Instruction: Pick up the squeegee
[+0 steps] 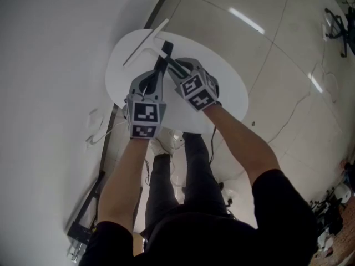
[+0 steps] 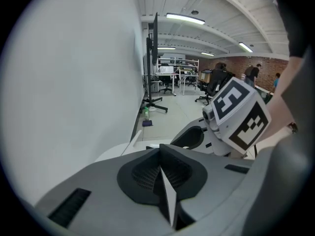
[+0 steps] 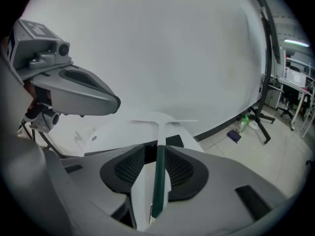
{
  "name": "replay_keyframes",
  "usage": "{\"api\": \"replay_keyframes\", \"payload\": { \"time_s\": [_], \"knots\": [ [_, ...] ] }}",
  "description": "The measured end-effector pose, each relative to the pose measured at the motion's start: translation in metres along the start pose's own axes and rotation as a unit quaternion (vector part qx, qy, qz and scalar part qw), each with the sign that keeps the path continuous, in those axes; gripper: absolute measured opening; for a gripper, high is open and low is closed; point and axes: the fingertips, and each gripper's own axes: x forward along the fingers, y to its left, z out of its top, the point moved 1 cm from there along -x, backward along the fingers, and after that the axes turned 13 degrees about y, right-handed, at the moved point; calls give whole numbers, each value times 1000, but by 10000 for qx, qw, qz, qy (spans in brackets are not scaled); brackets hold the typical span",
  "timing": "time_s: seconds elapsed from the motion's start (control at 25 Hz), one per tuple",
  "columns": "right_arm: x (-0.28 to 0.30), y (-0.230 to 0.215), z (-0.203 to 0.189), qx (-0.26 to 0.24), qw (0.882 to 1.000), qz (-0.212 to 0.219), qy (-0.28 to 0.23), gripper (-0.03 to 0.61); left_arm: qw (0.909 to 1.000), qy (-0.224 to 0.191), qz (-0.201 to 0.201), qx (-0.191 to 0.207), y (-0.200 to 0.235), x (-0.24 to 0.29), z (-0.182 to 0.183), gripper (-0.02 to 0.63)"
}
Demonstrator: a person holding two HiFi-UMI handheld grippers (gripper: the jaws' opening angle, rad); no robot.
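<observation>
Right tool (image 3: 156,151) has not yet taken the squeegee (image 3: 158,181). By my reading the pick-up is at the grasp stage: the approach is done, and closing and lifting are left. Its jaws stand wide apart with the dark green handle running between them. White shows beside the handle on one side, so the pads do not press on it. Left tool (image 2: 160,156) has its jaws drawn together with nothing between them. It hangs over the near part of the round white surface (image 1: 224,101), just beside the right one. The squeegee lies flat on that surface, its handle toward the middle and its white blade out at the surface's edge nearest the wall (image 1: 50,65).
</observation>
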Motion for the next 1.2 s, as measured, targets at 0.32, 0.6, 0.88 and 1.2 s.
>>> {"api": "replay_keyframes", "payload": {
  "time_s": [0.32,0.6,0.88,1.2],
  "knots": [
    [55,-9,-5,-16,9993,235,274,135,9999,86,-14,57,18,28,-15,6],
    [76,-10,-13,-35,9983,341,462,135,9999,153,-13,-3,22,37,-22,6],
    [71,-9,-12,69,9989,213,414,103,9998,165,35,-43,24,27,-24,6],
    [11,13,-3,272,9994,140,160,100,9997,49,179,-177,18,-33,-13,6]
  ]
}}
